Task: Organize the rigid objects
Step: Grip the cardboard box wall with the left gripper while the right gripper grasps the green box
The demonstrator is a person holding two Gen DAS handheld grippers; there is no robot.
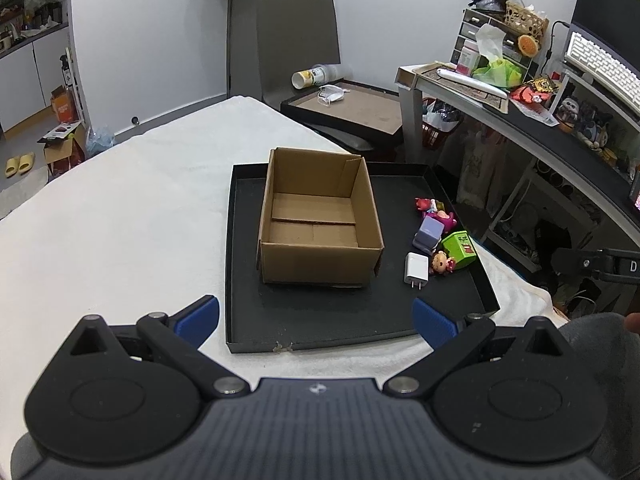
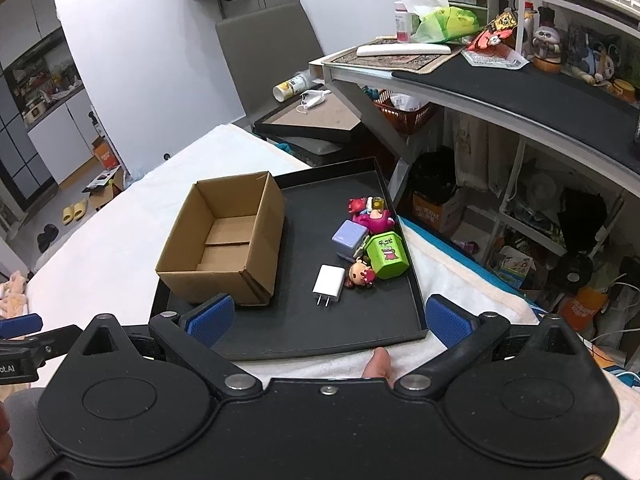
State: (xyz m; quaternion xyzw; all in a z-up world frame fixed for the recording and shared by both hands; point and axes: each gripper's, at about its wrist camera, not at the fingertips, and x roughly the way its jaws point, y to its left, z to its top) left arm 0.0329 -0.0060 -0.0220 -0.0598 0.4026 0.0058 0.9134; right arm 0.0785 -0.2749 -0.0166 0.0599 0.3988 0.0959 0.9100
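Observation:
An empty cardboard box (image 1: 318, 216) (image 2: 224, 244) stands on a black tray (image 1: 320, 320) (image 2: 312, 328) over a white cloth. Right of the box lie a white charger (image 1: 417, 270) (image 2: 329, 282), a green toy block (image 1: 460, 249) (image 2: 387, 254), a lilac cube (image 1: 429, 233) (image 2: 349, 237), a small doll (image 1: 440, 262) (image 2: 360, 274) and pink and red figures (image 1: 438, 211) (image 2: 370, 214). My left gripper (image 1: 316, 320) hangs open at the tray's near edge. Open as well, my right gripper (image 2: 330, 320) hovers over the tray's near right part. Neither holds anything.
A grey chair (image 1: 298, 46) and a second dark tray (image 1: 352, 110) with a mask and a cup stand behind the bed. A cluttered desk (image 1: 520, 96) (image 2: 480, 68) with shelves runs along the right. A person's fingertip (image 2: 378, 362) shows near the tray's front edge.

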